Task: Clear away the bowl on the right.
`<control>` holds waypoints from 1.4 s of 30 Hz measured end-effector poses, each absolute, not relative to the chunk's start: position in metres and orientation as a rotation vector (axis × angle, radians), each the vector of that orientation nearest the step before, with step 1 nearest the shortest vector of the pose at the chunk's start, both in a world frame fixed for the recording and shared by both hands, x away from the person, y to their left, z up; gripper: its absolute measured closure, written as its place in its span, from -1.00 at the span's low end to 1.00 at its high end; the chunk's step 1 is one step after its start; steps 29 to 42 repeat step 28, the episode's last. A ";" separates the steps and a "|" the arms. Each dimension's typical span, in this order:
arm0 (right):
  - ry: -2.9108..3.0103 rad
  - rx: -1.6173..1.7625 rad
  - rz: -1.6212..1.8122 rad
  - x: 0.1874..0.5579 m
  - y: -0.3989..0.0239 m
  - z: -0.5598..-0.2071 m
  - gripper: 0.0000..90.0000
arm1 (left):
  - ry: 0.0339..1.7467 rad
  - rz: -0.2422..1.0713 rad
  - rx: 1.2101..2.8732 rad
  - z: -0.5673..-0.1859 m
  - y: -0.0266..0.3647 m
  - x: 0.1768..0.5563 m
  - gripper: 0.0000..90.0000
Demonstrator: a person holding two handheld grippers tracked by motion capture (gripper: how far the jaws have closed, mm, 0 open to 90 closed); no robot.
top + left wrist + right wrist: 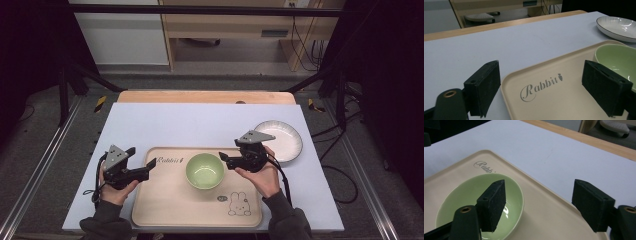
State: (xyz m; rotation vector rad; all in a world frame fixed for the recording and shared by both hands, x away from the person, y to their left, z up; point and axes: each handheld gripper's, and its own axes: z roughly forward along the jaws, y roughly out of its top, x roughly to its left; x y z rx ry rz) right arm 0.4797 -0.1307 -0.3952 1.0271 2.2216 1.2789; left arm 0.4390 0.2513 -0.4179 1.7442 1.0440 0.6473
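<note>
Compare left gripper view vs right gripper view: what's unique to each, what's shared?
Left gripper view alone: the white plate beyond the tray, the full "Rabbit" print and the left gripper, jaws open over the tray's corner. Right gripper view alone: the right gripper, jaws open, one over the bowl's rim. Shared: the beige tray, the green bowl, the pale blue mat.

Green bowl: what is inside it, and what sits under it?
The green bowl holds nothing; its glossy inside shows only reflections. It stands on the beige tray. The tray surface directly beneath the bowl is covered.
</note>
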 end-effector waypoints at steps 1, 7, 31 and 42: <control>2.214 1.025 1.283 0.478 -0.132 -0.395 -0.44 | 1.045 0.647 1.745 -0.418 0.252 0.439 -0.67; 2.131 1.006 1.350 0.465 -0.150 -0.396 -0.57 | 1.050 0.646 1.747 -0.419 0.252 0.439 -0.68; 2.009 1.037 1.389 0.442 -0.188 -0.406 -0.69 | 1.073 0.650 1.746 -0.424 0.258 0.436 -0.69; 2.009 1.037 1.389 0.442 -0.188 -0.406 -0.69 | 1.073 0.650 1.746 -0.424 0.258 0.436 -0.69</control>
